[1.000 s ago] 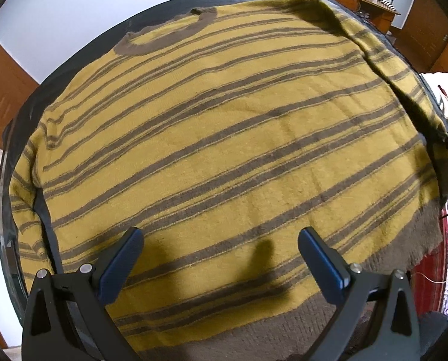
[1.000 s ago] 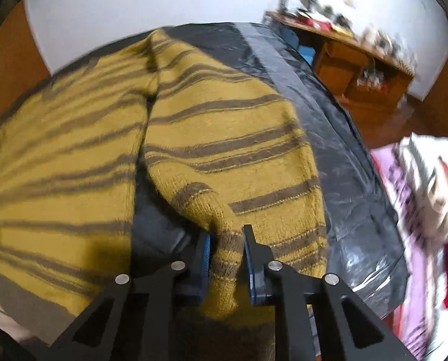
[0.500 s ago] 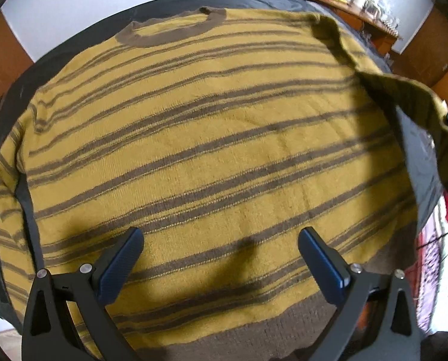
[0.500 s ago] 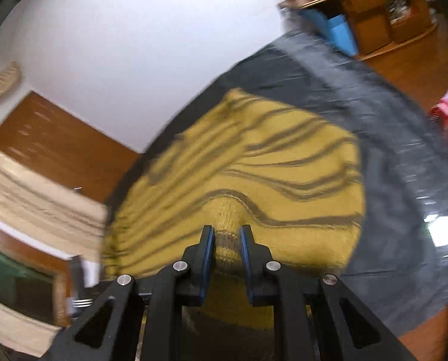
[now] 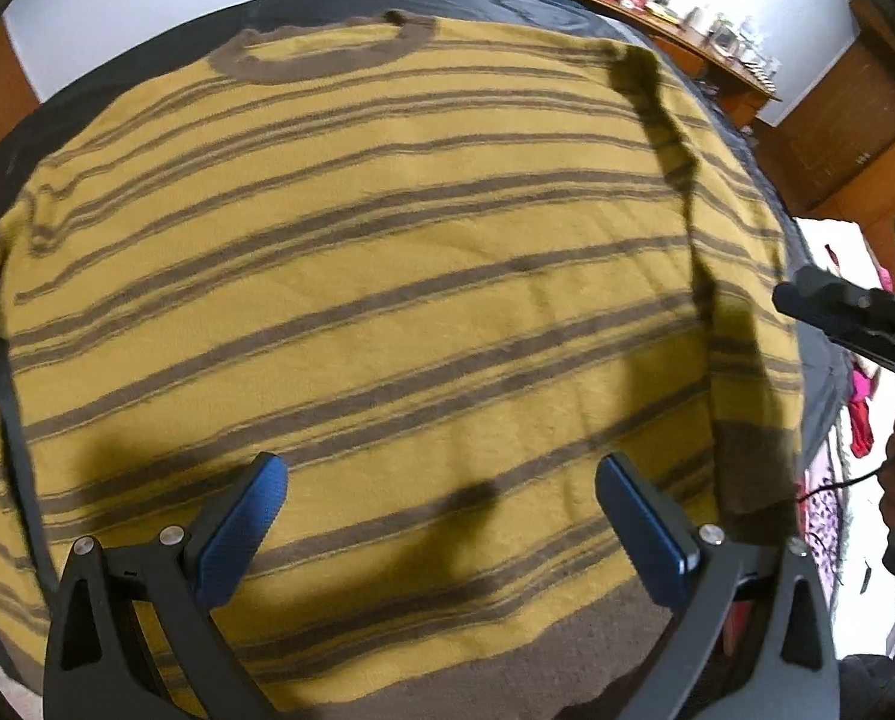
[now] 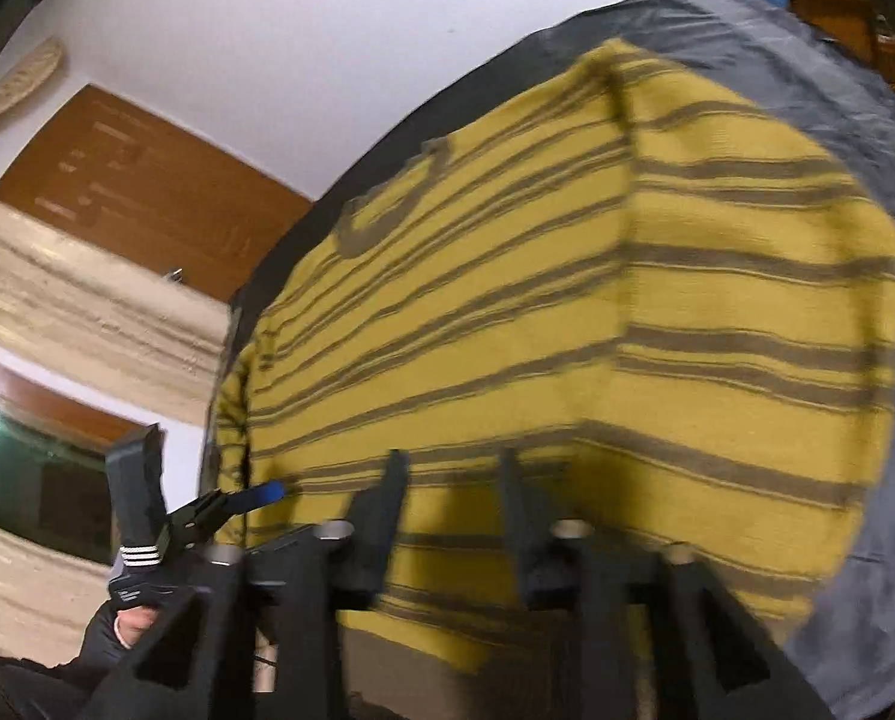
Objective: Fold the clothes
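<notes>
**Asker:** While the camera looks down, where is the garment?

**Describer:** A mustard-yellow sweater (image 5: 387, 312) with thin brown stripes lies flat, spread wide across a surface under a dark grey cover (image 6: 867, 630). Whether that surface is a bed or something else cannot be told. The brown round collar (image 5: 321, 57) is at the far end and the brown hem band (image 5: 507, 660) is nearest the cameras. Along the sweater's right side, a sleeve (image 5: 741, 300) is folded inward and lies on top of the body, its brown cuff (image 5: 747, 462) close to the hem.

**Asker:** And the grippers?

**Describer:** The left gripper (image 5: 441, 510) hangs over the lower part of the sweater, just above the hem band. Its blue-padded fingers (image 5: 237, 528) are spread wide, with nothing between them but the cloth lying below. The right gripper (image 6: 453, 504) is blurred. Its jaws have just been opening, and they now stand apart with a clear gap and nothing pinched. It hovers over the lower right portion of the sweater, near the folded sleeve.

**Asker:** What surrounds it?

**Describer:** A white wall (image 6: 267, 30) stands behind, with wooden panelling (image 6: 135, 198) to one side. A wooden shelf (image 5: 657, 18) of small cluttered items sits at the far right, and pink and red fabrics (image 5: 861, 414) lie beyond the cover's right edge.
</notes>
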{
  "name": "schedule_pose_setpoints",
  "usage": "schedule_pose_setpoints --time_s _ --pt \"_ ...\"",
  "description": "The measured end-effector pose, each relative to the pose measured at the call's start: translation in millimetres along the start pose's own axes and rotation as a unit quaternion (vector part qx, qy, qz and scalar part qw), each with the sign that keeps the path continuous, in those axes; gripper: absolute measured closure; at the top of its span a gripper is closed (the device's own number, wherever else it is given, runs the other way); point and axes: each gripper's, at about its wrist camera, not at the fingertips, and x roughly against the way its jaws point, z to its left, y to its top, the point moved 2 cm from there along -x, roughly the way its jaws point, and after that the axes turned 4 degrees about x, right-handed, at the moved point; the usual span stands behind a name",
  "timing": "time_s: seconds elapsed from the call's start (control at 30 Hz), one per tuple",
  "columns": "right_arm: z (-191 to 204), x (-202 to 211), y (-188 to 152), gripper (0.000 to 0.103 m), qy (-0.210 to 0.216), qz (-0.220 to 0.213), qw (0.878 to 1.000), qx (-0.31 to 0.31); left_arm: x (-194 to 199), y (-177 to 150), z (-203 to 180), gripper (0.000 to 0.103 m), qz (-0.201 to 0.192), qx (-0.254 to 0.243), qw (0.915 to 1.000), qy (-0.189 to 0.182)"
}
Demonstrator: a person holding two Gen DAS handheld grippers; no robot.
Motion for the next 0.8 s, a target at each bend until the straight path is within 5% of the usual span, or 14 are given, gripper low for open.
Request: schedule_pose_setpoints --time_s 0.03,0.3,0.5,0.8 --pt "-9 9 -3 0.026 -0.012 -0.011 1.000 -0.008 -1 0 -6 0.000 0.001 -0.005 0.9999 -0.009" --pt "-61 45 -32 0.026 -0.035 -0.029 0.996 -0.075 -16 -3 -75 0.000 0.042 -0.064 0.9887 -0.129" --pt "-78 63 -55 0.026 -0.024 -0.040 0.994 -0.101 -34 -4 -112 0.000 0.070 -0.098 0.9780 -0.170" --pt "-97 78 -68 0.026 -0.025 -0.054 0.989 -0.132 -50 25 -135 0.000 0.048 -0.082 0.9731 -0.210"
